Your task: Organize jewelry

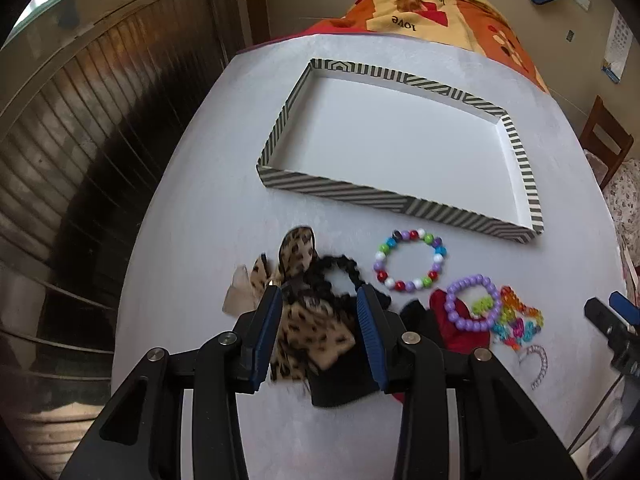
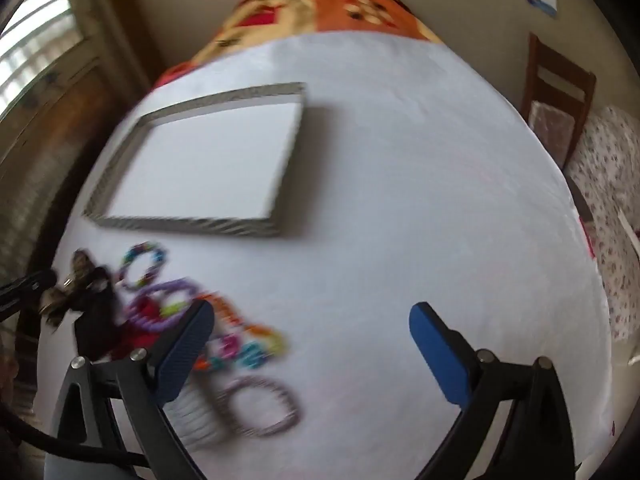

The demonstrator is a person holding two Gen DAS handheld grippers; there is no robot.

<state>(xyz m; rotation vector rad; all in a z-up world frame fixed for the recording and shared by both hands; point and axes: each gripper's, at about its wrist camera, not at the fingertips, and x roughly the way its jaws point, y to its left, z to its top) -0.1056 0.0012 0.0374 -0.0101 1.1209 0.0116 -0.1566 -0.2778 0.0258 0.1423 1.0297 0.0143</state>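
A striped, empty shallow tray [image 1: 400,200] lies on the white table; it also shows in the right wrist view [image 2: 180,226]. In front of it lie a multicoloured bead bracelet [image 1: 410,259], a purple bead bracelet [image 1: 474,302], a bright plastic chain [image 1: 518,322], a clear coil ring [image 1: 536,364] and a leopard-print bow with a black scrunchie [image 1: 308,308]. My left gripper [image 1: 318,296] is open, its fingers on either side of the bow and scrunchie. My right gripper [image 2: 310,320] is open and empty above the table, right of the chain [image 2: 240,344] and coil ring [image 2: 260,404].
A red cloth piece [image 1: 452,328] and a black piece [image 1: 344,384] lie among the jewelry. An orange patterned blanket [image 1: 432,4] is behind the table. A wooden chair [image 2: 556,92] stands at the right. Wooden slatted panels [image 1: 80,160] are at the left.
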